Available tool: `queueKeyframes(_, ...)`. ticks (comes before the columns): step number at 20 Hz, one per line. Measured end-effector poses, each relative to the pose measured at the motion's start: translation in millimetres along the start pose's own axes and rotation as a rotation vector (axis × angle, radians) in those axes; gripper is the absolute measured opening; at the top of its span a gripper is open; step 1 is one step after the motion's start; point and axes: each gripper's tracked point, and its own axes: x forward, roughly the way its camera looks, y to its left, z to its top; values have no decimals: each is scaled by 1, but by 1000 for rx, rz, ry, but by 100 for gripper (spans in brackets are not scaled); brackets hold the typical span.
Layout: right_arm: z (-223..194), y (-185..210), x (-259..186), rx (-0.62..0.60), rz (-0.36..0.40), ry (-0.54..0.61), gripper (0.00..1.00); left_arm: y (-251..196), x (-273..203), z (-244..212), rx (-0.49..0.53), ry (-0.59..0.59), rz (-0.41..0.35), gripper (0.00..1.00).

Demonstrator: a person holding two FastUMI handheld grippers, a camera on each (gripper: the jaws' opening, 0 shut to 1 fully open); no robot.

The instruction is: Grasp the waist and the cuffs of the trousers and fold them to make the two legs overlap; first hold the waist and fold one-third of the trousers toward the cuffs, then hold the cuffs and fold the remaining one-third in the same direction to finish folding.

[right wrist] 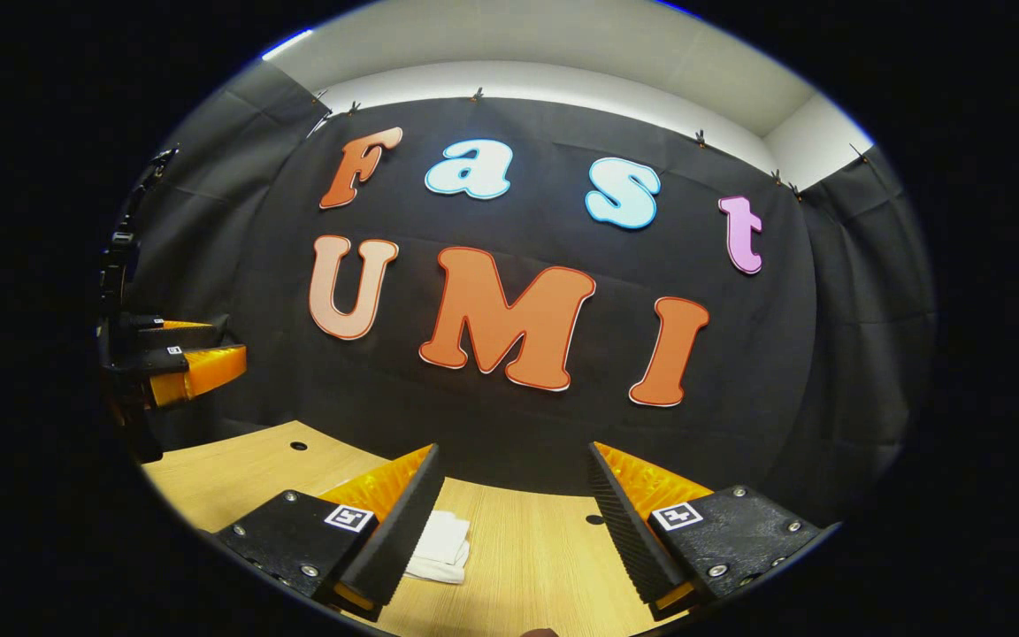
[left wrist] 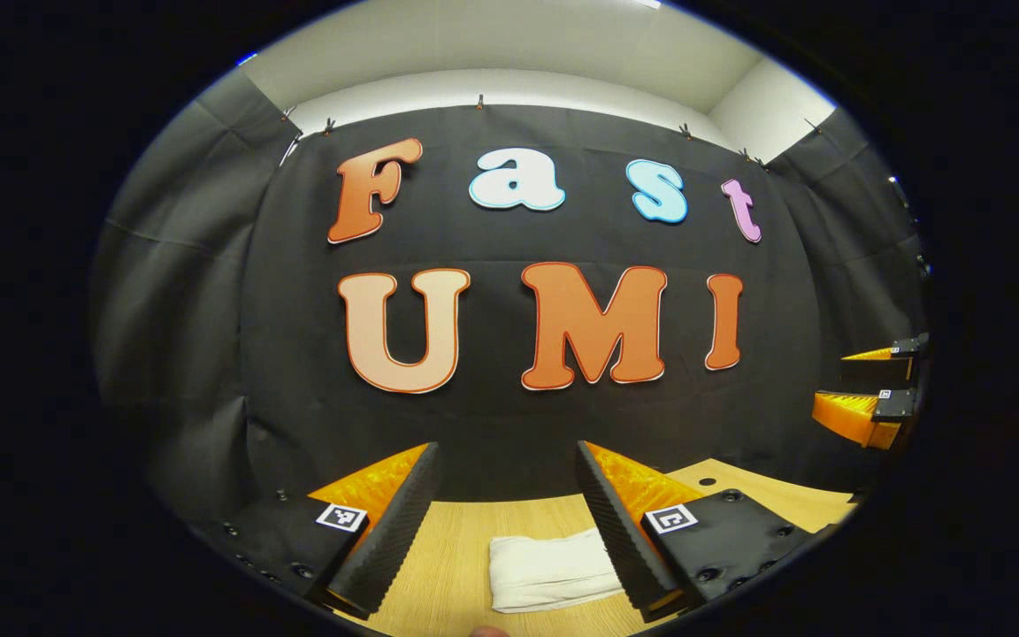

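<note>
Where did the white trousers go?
The folded white trousers lie on the wooden table, low in the left gripper view between the open left hand-held gripper's fingers; in the right gripper view they peek beside its left finger.

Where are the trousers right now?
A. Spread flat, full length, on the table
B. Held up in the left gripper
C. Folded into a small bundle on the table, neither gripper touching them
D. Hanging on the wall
C: the trousers lie as a compact folded bundle on the table, below the open left gripper; the right gripper is open too.

Wooden table (left wrist: 465, 548) before black cloth wall (left wrist: 509, 416), white ceiling (left wrist: 509, 44) above.
</note>
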Motion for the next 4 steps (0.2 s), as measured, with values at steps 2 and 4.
queueKeyframes(2,-3,0,-3,-3,5,5,98,-3,-3,-1,1,1,4,99)
queueKeyframes(4,-4,-2,-4,-6,-1,8,98,-4,-6,-1,7,1,4,99)
